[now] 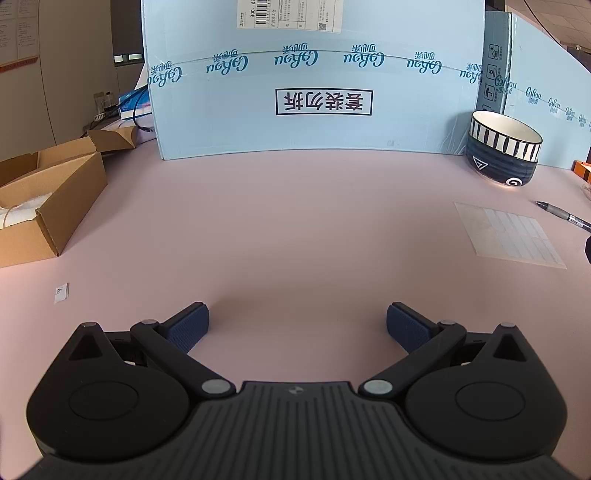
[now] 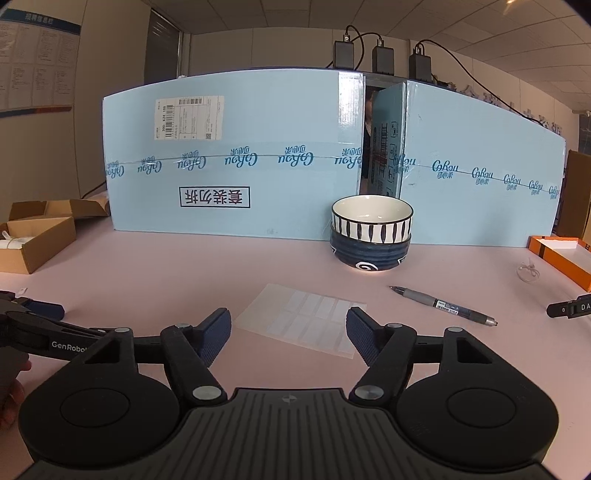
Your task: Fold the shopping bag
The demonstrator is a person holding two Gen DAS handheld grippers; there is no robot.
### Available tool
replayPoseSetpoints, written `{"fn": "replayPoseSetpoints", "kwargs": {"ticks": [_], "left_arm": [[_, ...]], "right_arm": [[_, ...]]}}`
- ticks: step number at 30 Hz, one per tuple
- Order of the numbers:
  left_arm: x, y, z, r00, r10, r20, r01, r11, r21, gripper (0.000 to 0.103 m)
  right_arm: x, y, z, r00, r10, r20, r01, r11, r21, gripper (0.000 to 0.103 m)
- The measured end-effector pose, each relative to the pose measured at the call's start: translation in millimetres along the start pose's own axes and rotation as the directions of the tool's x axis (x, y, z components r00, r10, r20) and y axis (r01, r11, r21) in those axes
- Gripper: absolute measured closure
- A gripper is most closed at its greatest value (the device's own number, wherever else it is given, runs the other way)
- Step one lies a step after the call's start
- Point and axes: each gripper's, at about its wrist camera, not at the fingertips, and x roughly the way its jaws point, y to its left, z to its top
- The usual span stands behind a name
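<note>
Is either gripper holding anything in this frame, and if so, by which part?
Nothing is held. The left gripper and right gripper are both open above the pink table, fingers apart and empty. No shopping bag is visible.

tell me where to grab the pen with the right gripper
Grip the pen across the middle of its barrel, coming down from above. It lies flat on the table, tip pointing toward the bowl, with bare surface on both sides, so the right gripper should turn its open fingers across the barrel.

Office: wall notice boards [image 2: 37, 59]; ceiling tiles [image 2: 480, 33]; chargers [image 2: 382, 55] atop partition.
</note>
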Motion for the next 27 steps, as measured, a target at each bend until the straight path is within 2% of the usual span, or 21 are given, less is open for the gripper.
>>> {"fn": "replayPoseSetpoints", "kwargs": {"ticks": [1, 6, 9, 11, 12, 15, 16, 19, 21, 24, 25, 26, 27], "left_arm": [[0.0, 0.1, 0.1, 1.000, -0.001, 0.000, 0.001, 1.000, -0.001, 0.000], [-1.6, 3.0, 0.0, 1.000, -0.016, 0.004, 0.016, 1.000, -0.012, 0.000], [-7.4, 5.6, -1.0, 1.000, -0.003, 0.020, 0.003, 1.000, 0.001, 0.004], [-13.3, 10.3, -1.5, 0.999, 0.014, 0.042, -0.015, 1.000, 0.010, 0.017], [-16.6, 13.5, -1.5, 0.998, 0.024, 0.055, -0.025, 1.000, 0.014, 0.020], [-17.4, 26.6, -0.5, 0.998, 0.032, 0.047, -0.032, 0.999, -0.003, 0.049], [-15.8, 31.6, -0.7, 0.999, 0.029, 0.034, -0.028, 0.999, -0.016, 0.063], [-16.4, 40.8, -2.8, 0.999, 0.020, 0.037, -0.019, 0.999, -0.033, 0.075], [-15.4, 43.0, -2.4, 0.999, 0.031, 0.039, -0.030, 0.999, -0.033, 0.075], [-13.9, 42.9, -2.9, 0.998, 0.041, 0.046, -0.040, 0.999, -0.025, 0.073], [-13.6, 42.4, -3.1, 0.998, 0.046, 0.046, -0.045, 0.999, -0.023, 0.065], [-12.8, 42.4, -3.1, 0.997, 0.062, 0.043, -0.061, 0.998, -0.024, 0.045], [-12.0, 42.4, -3.1, 0.996, 0.077, 0.040, -0.076, 0.997, -0.026, 0.032]], "right_arm": [[1.5, -0.1, -2.1, 1.000, 0.015, -0.017, -0.014, 1.000, 0.013, 0.068], [5.8, 7.0, -10.9, 0.997, 0.043, -0.071, -0.042, 0.999, 0.026, 0.087], [10.8, 7.1, -12.0, 0.995, 0.039, -0.093, -0.036, 0.999, 0.030, 0.093], [14.4, 6.9, -12.6, 0.994, 0.036, -0.108, -0.033, 0.999, 0.033, 0.094], [16.1, 6.8, -13.0, 0.993, 0.035, -0.115, -0.031, 0.999, 0.035, 0.094], [21.5, 6.6, -13.9, 0.990, 0.030, -0.138, -0.025, 0.999, 0.039, 0.094], [23.2, 6.5, -14.2, 0.989, 0.029, -0.145, -0.023, 0.999, 0.040, 0.094], [28.7, 6.6, -15.4, 0.986, 0.021, -0.167, -0.014, 0.999, 0.043, 0.094], [30.1, 7.2, -15.7, 0.985, 0.019, -0.173, -0.013, 0.999, 0.040, 0.093], [30.1, 8.4, -15.3, 0.986, 0.007, -0.169, -0.001, 1.000, 0.030, 0.084], [30.0, 8.4, -15.1, 0.986, 0.003, -0.166, 0.002, 1.000, 0.028, 0.080], [30.0, 8.5, -14.8, 0.987, 0.001, -0.164, 0.004, 1.000, 0.027, 0.079], [30.0, 8.7, -14.7, 0.987, -0.002, -0.162, 0.006, 1.000, 0.027, 0.079]]}}
